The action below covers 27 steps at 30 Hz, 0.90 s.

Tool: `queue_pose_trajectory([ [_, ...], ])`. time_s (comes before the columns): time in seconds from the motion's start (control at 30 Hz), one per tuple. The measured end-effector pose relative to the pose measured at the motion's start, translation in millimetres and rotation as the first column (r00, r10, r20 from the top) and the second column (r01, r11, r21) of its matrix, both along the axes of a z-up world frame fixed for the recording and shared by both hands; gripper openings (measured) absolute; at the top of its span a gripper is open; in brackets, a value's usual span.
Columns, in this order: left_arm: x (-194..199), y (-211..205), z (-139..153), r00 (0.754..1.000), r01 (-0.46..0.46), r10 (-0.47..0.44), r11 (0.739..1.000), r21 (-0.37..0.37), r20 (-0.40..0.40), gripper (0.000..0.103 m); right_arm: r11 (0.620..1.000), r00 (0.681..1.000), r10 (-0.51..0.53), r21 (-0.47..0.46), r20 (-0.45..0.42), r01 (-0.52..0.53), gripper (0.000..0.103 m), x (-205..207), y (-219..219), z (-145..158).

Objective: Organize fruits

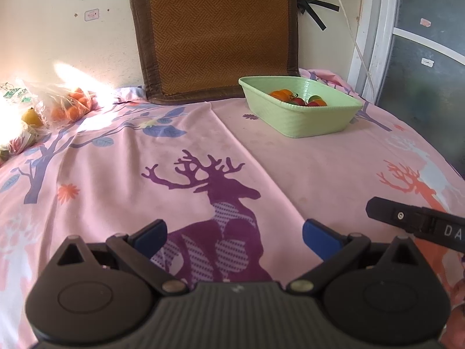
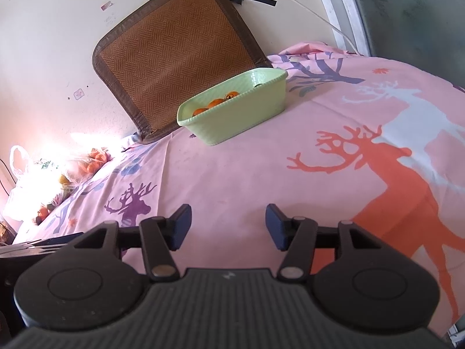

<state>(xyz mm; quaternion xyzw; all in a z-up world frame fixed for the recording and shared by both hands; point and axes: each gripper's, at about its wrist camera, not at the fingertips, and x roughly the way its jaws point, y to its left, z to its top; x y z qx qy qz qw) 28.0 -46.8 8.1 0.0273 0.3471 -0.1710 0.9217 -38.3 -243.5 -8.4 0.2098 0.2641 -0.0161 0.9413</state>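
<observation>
A pale green basket stands on the pink deer-print sheet near the wall. Inside it lie orange fruits and a few red and green ones. Clear plastic bags of orange fruit rest at the far left in bright sunlight, with a yellow fruit beside them. My left gripper hovers over the purple deer, open, nothing between its blue pads. My right gripper is also open and empty over bare sheet, well short of the basket.
A brown woven mat leans against the wall behind the basket. A white cable hangs down the wall by a door frame at the right. The right gripper's body pokes into the left wrist view at lower right.
</observation>
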Motion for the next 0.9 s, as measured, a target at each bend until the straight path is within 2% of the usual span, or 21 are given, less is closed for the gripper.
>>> queue_pose_trajectory([
  [0.37,2.5,-0.2,-1.6,1.000,0.004,-0.004,1.000,-0.003,-0.018,0.103,1.000,1.000,-0.001,0.006,-0.004,0.001,0.059,0.2,-0.9,-1.6],
  [0.9,3.0,2.0,3.6,0.999,-0.031,0.031,0.999,0.023,0.020,0.103,1.000,1.000,-0.001,0.007,-0.005,0.001,0.059,0.3,-0.8,-1.5],
])
